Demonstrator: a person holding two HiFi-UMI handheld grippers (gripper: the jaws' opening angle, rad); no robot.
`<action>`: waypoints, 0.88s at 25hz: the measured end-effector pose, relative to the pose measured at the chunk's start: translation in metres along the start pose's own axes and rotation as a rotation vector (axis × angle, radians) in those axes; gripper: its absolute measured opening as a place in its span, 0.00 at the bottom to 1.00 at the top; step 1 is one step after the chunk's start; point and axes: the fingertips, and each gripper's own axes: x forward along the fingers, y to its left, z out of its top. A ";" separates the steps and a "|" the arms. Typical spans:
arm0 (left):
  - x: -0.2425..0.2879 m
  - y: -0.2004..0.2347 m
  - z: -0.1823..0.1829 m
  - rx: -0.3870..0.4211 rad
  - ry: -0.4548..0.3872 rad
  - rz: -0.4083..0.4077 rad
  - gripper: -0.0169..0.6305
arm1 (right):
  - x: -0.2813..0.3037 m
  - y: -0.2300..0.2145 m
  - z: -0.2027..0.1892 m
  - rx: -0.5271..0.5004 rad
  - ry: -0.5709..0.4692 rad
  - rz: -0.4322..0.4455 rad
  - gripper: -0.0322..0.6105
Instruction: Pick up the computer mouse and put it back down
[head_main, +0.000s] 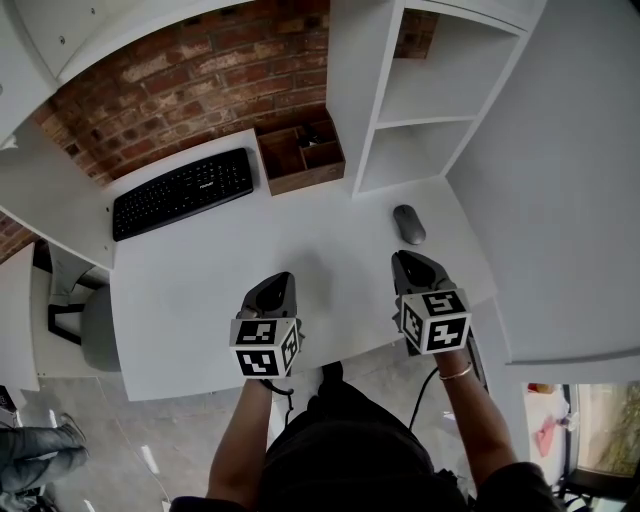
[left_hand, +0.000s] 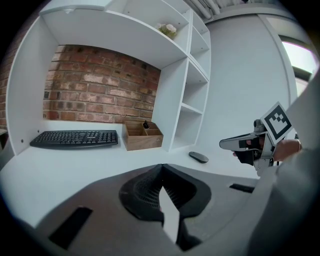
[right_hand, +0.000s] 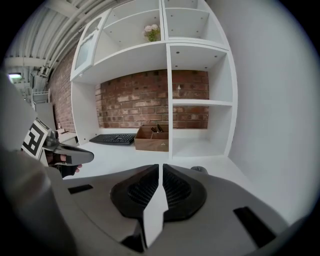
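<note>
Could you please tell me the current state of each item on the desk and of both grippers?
mouse: lying flat on the desk, not held.
keyboard: flat on the desk by the brick wall, untouched.
wooden box: upright, open-topped, small dark items in one compartment.
left gripper: shut, nothing between its jaws.
right gripper: shut, nothing between its jaws.

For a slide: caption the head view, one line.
The left gripper and right gripper, both shut, hover above a white desk; a grey oval computer mouse lies beyond the right.
</note>
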 end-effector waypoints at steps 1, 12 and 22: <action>-0.003 0.001 0.000 0.000 -0.003 0.002 0.04 | -0.002 0.004 0.000 0.003 -0.003 0.004 0.08; -0.028 0.006 0.001 0.003 -0.025 0.011 0.04 | -0.032 0.031 -0.003 0.005 -0.047 0.050 0.06; -0.050 0.011 0.000 0.010 -0.043 0.024 0.04 | -0.044 0.041 -0.015 0.009 -0.040 0.031 0.06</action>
